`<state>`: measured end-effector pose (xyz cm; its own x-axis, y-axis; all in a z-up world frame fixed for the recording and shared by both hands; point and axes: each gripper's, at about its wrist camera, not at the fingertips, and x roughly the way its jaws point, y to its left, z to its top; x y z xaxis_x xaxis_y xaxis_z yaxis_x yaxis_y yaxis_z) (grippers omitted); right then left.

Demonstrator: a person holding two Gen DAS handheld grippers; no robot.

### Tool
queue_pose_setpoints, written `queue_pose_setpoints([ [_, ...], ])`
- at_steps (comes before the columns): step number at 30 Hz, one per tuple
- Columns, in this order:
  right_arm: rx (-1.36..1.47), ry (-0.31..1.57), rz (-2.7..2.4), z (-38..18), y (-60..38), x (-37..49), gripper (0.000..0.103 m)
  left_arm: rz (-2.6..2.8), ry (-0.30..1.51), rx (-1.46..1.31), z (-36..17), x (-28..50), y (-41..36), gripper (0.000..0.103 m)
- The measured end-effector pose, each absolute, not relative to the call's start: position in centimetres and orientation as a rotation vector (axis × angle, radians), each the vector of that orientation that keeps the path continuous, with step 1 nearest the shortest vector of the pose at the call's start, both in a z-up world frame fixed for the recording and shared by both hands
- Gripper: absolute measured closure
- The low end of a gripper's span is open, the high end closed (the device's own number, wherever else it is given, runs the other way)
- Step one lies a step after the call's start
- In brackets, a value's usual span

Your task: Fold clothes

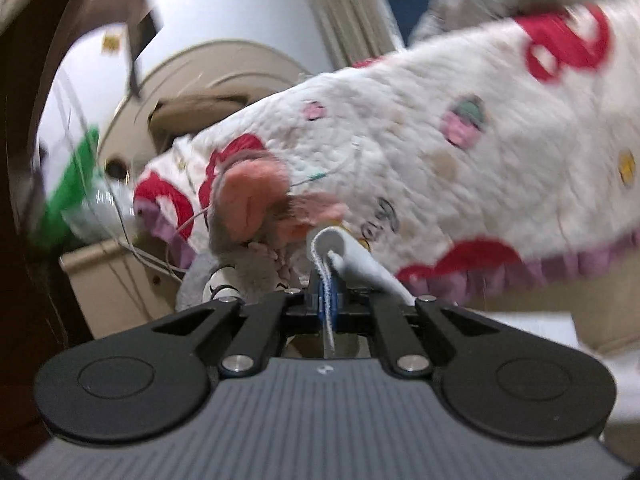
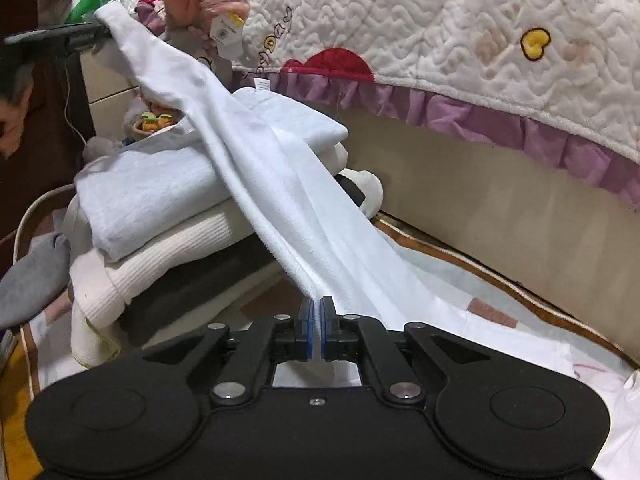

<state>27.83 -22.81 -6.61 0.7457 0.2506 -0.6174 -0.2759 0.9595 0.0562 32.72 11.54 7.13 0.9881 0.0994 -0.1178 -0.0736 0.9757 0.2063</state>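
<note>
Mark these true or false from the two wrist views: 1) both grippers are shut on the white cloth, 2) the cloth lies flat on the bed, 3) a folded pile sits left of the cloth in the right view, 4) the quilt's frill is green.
1. True. The left gripper and the right gripper each pinch an end of the white cloth.
2. False. It stretches taut through the air between the two grippers.
3. True. The folded pile sits to the cloth's left.
4. False. The frill on the quilt is purple.
</note>
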Motion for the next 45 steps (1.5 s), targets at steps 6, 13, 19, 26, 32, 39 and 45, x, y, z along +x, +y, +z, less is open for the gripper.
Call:
queue_pose_setpoints([
  [6, 0.140, 0.687, 0.491, -6.9, -23.6, 27.2, 0.102, 0.002, 0.179, -0.030, 6.9, 35.2, 16.1, 0.099],
  [13, 0.196, 0.772, 0.551, -9.6, -20.9, 26.8, 0.101, 0.238, 0.181, -0.205, 2.7, 33.2, 20.4, 0.095],
  [19, 0.320, 0.811, 0.457, -10.7, -25.0, 24.3, 0.092, -0.023, 0.249, 0.035, 2.3, 29.2, 14.2, 0.061],
  [26, 0.330, 0.825, 0.130, -10.7, -36.1, 21.6, 0.063, -0.465, 0.308, 0.142, 3.4, 27.8, 1.9, 0.040],
  [32, 0.219, 0.843, -0.032, -9.7, -46.0, 21.8, 0.063, -0.718, 0.622, 0.163, -0.4, 34.2, -12.2, 0.036],
  [39, 0.256, 0.935, -0.112, -11.1, -56.9, 27.6, 0.061, -0.766, 0.826, 0.325, -10.0, 40.6, -25.2, 0.038],
  [45, 0.305, 0.932, -0.116, -13.5, -61.0, 31.0, 0.061, -0.736, 0.974, 0.369, -15.6, 44.0, -28.6, 0.044],
])
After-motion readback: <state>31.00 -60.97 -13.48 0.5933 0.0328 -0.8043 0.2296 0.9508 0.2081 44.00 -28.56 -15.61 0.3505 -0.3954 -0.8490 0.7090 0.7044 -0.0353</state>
